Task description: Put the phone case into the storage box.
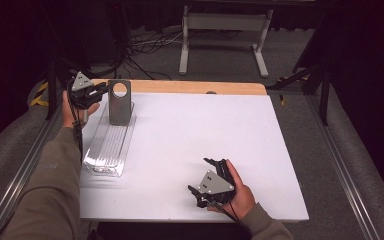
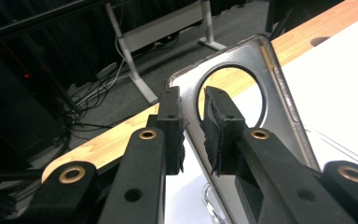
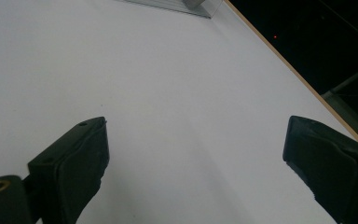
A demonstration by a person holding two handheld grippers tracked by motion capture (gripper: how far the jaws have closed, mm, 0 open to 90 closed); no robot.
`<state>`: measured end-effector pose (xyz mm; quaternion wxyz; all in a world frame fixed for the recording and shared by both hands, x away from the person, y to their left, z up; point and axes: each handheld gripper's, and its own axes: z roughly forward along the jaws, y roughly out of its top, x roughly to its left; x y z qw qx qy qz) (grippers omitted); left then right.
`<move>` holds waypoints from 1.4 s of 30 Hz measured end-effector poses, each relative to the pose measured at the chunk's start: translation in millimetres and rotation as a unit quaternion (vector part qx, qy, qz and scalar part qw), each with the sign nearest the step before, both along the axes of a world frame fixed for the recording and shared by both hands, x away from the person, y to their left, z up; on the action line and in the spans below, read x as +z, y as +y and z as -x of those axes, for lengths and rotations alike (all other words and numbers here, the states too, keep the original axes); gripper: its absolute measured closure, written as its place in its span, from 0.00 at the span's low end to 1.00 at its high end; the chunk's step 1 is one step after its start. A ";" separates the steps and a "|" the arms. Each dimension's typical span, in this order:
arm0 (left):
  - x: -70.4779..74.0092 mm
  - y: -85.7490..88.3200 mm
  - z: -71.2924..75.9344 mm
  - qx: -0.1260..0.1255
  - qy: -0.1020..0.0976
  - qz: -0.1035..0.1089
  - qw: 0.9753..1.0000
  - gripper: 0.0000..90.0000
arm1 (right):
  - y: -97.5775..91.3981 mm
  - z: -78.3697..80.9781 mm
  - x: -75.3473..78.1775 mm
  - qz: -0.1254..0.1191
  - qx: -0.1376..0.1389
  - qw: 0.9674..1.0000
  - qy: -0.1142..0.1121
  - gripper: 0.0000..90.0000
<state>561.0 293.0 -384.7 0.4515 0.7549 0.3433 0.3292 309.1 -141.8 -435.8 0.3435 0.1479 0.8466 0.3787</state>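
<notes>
Metal plate stands in clear tray.

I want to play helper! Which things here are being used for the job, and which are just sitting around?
In use:
- metal plate with a round hole, standing in the tray
- clear tray
- left gripper, fingers shut on the plate's edge

Just about:
- right gripper, open, holding nothing
- white table
- grey stand on the floor behind
</notes>
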 end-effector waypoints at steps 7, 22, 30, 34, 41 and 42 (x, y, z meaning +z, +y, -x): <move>1.3 5.2 13.8 -0.006 -0.007 0.004 1.000 0.86 | -2.4 -0.4 2.1 -0.008 0.000 1.000 -0.004 0.09; 10.1 13.1 43.6 -0.017 -0.024 0.019 0.999 0.82 | -16.3 -1.3 11.2 -0.051 -0.027 0.998 -0.018 0.08; 9.5 12.1 61.0 -0.026 -0.026 0.018 0.999 0.76 | -22.0 -4.0 14.6 -0.069 -0.033 0.997 -0.021 0.09; 8.7 10.9 69.1 -0.032 -0.027 0.012 0.999 0.73 | -24.2 -4.6 16.5 -0.080 -0.037 0.996 -0.019 0.09; 8.9 10.7 80.4 -0.033 -0.025 0.016 0.999 0.66 | -25.7 -4.2 17.7 -0.092 -0.031 0.995 -0.017 0.09; 8.9 10.2 81.5 -0.036 -0.026 0.014 0.999 0.65 | -25.4 -4.1 17.2 -0.090 -0.031 0.995 -0.017 0.09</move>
